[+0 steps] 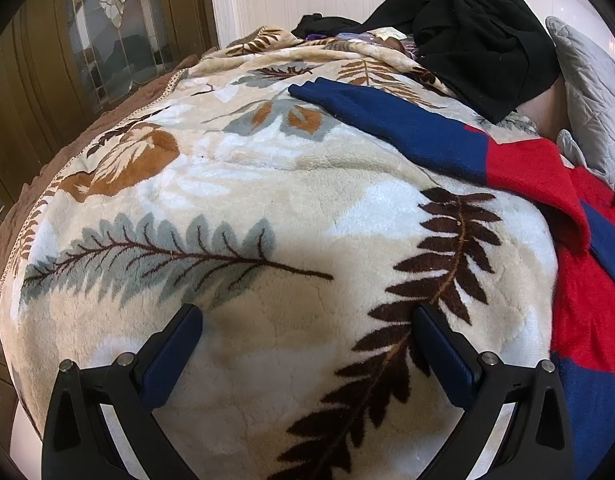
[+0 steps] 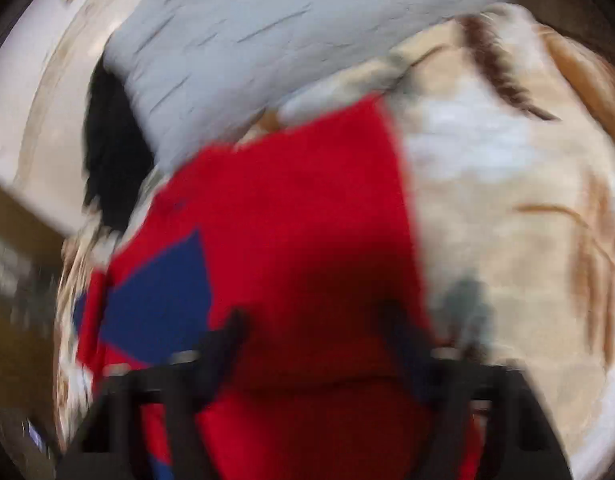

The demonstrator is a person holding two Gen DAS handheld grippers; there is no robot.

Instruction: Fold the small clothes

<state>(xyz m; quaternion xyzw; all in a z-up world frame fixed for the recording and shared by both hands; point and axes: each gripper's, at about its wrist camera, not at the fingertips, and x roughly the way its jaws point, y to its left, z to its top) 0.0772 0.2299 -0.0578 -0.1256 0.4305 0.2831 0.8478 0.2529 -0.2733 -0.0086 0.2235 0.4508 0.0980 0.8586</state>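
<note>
1. Room first: the cream fleece blanket with brown and grey fern leaves [image 1: 267,184] covers the whole bed, and its left half is bare, so that side is wide open.
2. Blanket's left edge drops off toward a dark wooden door with leaded glass [image 1: 107,20]; the far edge ends at a white wall.
3. Far right corner is crowded: a heap of black clothes [image 1: 479,40] sits just beside a grey quilted pillow [image 1: 591,92].
4. The red and navy blue knit sweater [image 1: 547,168] lies along the right side of the blanket, one navy sleeve stretched out flat toward the middle, the red body bunched in a fold near the pillow.
5. Left gripper [image 1: 307,344] hangs over bare blanket, fingers spread wide, nothing between them, sweater well off to its right.
6. Right wrist view is badly smeared, but the right gripper [image 2: 315,320] is right over the sweater's red panel [image 2: 291,208], a navy patch to its left.
7. Its fingers stand apart with red fabric showing between them; I can't tell if the pads touch the cloth.
</note>
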